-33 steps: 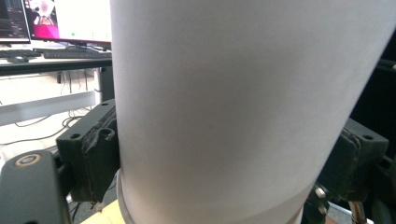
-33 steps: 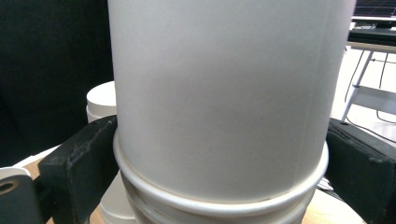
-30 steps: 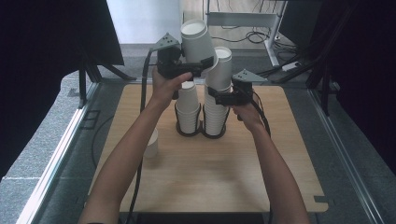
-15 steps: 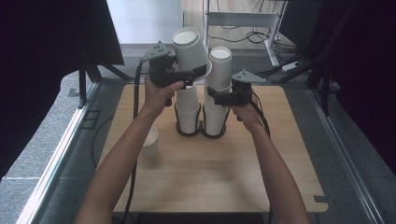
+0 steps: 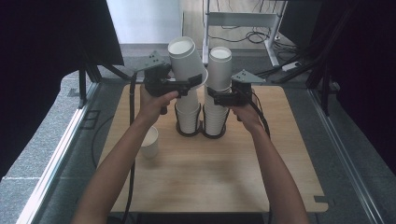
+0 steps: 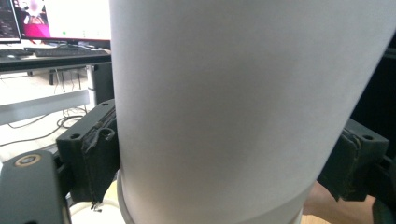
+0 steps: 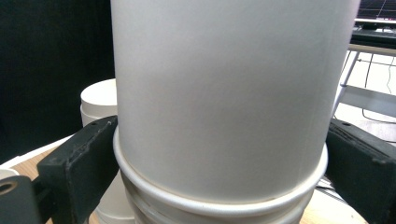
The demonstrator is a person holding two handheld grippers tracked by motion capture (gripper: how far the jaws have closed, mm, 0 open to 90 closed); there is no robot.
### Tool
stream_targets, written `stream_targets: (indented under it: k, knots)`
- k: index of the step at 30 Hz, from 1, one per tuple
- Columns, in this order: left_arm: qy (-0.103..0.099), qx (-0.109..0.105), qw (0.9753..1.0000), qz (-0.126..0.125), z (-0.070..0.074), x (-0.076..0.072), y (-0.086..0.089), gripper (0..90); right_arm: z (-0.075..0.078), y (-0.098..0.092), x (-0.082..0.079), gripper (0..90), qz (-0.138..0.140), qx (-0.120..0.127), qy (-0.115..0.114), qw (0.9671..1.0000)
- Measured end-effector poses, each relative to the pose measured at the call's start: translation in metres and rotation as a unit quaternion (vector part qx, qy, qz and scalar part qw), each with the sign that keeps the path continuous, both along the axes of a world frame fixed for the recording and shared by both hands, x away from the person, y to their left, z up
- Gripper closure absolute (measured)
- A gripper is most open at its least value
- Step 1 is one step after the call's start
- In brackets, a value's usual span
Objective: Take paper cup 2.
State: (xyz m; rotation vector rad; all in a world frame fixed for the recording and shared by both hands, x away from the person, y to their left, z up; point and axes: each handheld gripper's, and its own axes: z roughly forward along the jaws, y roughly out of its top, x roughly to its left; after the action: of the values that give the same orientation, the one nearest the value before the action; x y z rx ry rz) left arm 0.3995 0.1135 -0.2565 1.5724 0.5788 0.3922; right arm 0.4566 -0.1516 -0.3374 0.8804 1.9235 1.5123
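Keep the left gripper [image 5: 190, 83] clenched on the tilted top cup [image 5: 187, 58], now above the left stack [image 5: 188, 114], and lift clear before swinging aside. Hold the right gripper [image 5: 215, 99] firm on the right stack [image 5: 217, 100], jaws clamped at its sides, steadying both stacks on the worktop [image 5: 224, 168]. Avoid squeezing harder; thin paper walls likely crumple.

Black hand-held gripper [image 5: 192, 84], grey 3-cornered plate [image 5: 152, 59]

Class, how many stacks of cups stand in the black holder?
2: a left stack below the left gripper's lifted cup, and a right stack in the right gripper.
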Motion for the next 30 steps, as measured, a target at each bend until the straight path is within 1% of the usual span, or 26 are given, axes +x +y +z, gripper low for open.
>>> stream_targets:
  k: [5,13,18,25,30]
  knots:
    - [0.003,-0.002,1.0,-0.004,-0.005,-0.004,0.001,13.0,0.001,-0.001,-0.001,2.8,0.0,0.002,0.001,1.0]
    - [0.004,-0.003,1.0,-0.008,-0.011,-0.011,0.002,13.0,0.001,-0.006,-0.007,3.5,-0.002,0.017,-0.006,0.9998]
    - [0.002,0.0,1.0,-0.01,-0.015,-0.017,0.002,13.0,0.001,-0.012,-0.013,3.6,-0.004,0.016,-0.012,0.9998]
    - [0.004,-0.002,0.9999,-0.014,-0.021,-0.025,0.002,13.0,0.001,-0.023,-0.025,4.1,-0.009,0.014,-0.02,0.9997]
    - [0.0,0.01,0.9999,-0.01,-0.027,-0.033,-0.001,13.0,-0.002,-0.03,-0.032,4.7,-0.011,0.013,-0.02,0.9997]
